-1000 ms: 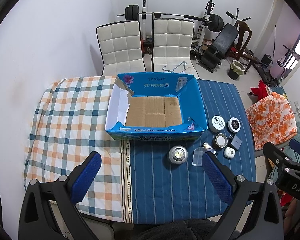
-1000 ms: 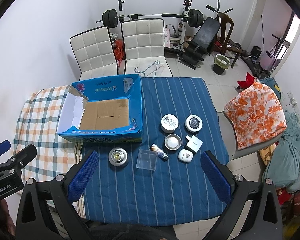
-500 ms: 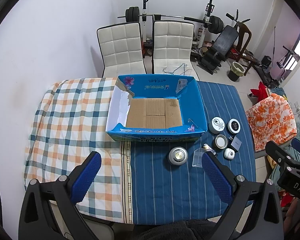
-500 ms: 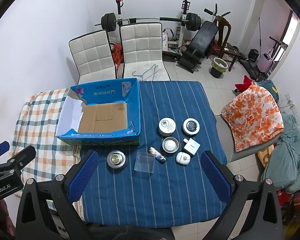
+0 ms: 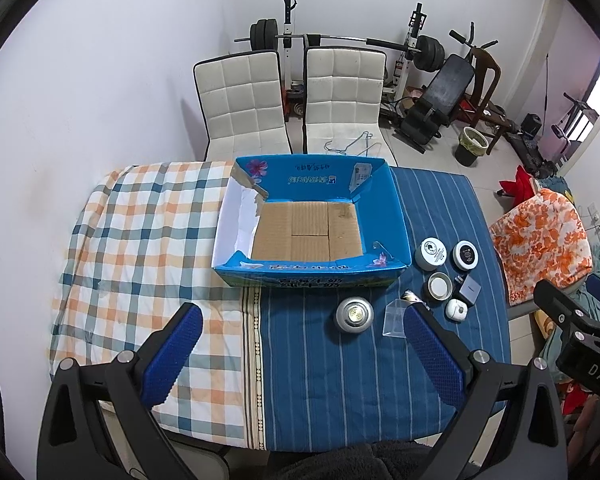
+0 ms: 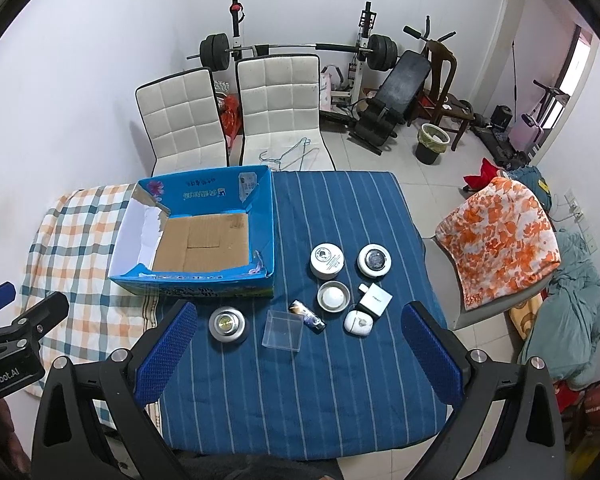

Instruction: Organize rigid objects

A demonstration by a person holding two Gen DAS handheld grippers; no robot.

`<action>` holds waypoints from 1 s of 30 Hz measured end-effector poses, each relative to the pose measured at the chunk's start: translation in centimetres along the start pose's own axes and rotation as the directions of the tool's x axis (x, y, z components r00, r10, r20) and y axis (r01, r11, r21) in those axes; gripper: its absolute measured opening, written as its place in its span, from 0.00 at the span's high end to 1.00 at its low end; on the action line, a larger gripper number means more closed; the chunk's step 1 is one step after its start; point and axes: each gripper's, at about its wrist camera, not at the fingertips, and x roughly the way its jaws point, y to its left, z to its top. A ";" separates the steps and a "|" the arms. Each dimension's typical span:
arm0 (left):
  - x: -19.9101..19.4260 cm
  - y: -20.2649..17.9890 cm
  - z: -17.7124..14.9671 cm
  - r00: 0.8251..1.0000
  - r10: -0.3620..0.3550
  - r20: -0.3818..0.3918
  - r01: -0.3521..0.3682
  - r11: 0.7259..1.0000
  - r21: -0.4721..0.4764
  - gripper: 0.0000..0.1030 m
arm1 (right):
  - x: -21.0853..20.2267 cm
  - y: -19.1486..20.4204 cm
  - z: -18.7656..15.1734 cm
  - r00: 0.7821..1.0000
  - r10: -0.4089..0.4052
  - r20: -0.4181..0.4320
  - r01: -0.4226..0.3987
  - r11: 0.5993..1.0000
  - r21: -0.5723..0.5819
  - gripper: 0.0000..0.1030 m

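Note:
An open blue cardboard box (image 5: 396,216) (image 6: 265,216) sits empty on the table, its brown floor bare. To its right on the blue striped cloth lie several small items: a silver round tin (image 6: 227,325) (image 5: 353,314), a clear plastic box (image 6: 283,329) (image 5: 395,318), a small dark tube (image 6: 307,316), two white round jars (image 6: 326,260) (image 6: 374,260), an open tin (image 6: 333,297), a white square box (image 6: 375,300) and a white oval case (image 6: 358,323). My left gripper (image 5: 300,354) and right gripper (image 6: 299,354) are both open, empty, high above the table's near edge.
A checked cloth (image 5: 140,240) covers the table's left part. Two white chairs (image 6: 228,116) stand behind the table. An orange flowered chair (image 6: 500,232) is at the right. Gym gear (image 6: 380,60) and a bin (image 6: 432,142) fill the back of the room.
Both grippers have drawn back and up slightly; the table and its items look a little smaller and lower in the views. Nothing on the table has moved.

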 end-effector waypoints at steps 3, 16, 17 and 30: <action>0.1 0.0 -0.1 1.000 -0.001 0.000 0.001 1.000 -0.001 0.00 | -0.1 0.0 -0.1 1.000 -0.001 0.001 0.001 1.000 -0.003 0.00; -0.2 -0.9 0.8 1.000 -0.006 0.002 0.006 1.000 0.012 0.00 | 0.4 -0.3 0.1 1.000 -0.013 -0.007 0.013 1.000 0.002 0.00; -0.2 -1.0 0.8 1.000 -0.006 0.001 0.006 1.000 0.012 0.00 | 0.8 -0.4 0.1 1.000 -0.009 -0.015 0.009 1.000 0.010 0.00; 13.6 -1.1 0.5 0.989 0.098 -0.112 -0.096 0.995 0.027 0.00 | 25.7 -2.6 -5.3 0.896 0.164 -0.413 -0.054 0.963 0.265 0.00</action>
